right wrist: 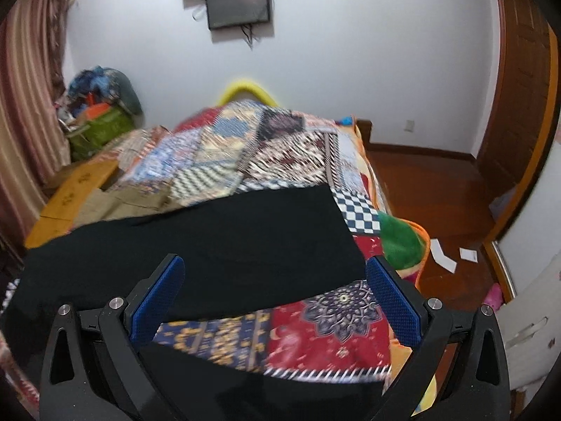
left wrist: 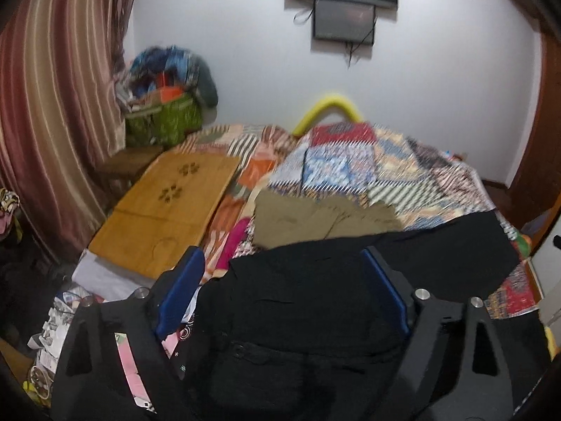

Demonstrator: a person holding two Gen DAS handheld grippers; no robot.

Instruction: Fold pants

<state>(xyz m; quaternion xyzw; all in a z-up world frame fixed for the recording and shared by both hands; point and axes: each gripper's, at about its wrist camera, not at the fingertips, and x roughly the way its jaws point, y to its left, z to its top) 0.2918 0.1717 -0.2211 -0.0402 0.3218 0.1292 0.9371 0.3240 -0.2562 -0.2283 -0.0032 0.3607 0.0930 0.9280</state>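
Black pants [left wrist: 315, 298] lie spread across the patchwork quilt [left wrist: 350, 168] on the bed, waist end towards the left wrist camera. My left gripper [left wrist: 280, 259] is open, its blue pads [left wrist: 182, 287] wide apart over the waist part, with cloth showing between them but not pinched. In the right wrist view the leg end of the black pants [right wrist: 210, 238] runs across the quilt [right wrist: 333, 333]. My right gripper [right wrist: 277, 263] is open above that leg end, nothing held. The views are motion-blurred.
A folded olive garment [left wrist: 315, 217] lies just beyond the black pants. A wooden board [left wrist: 164, 207] rests on the bed's left side. A green bag [left wrist: 164, 119] with clutter sits by the striped curtain [left wrist: 52, 105]. Right of the bed is wooden floor [right wrist: 438, 193] with paper scraps [right wrist: 445, 259].
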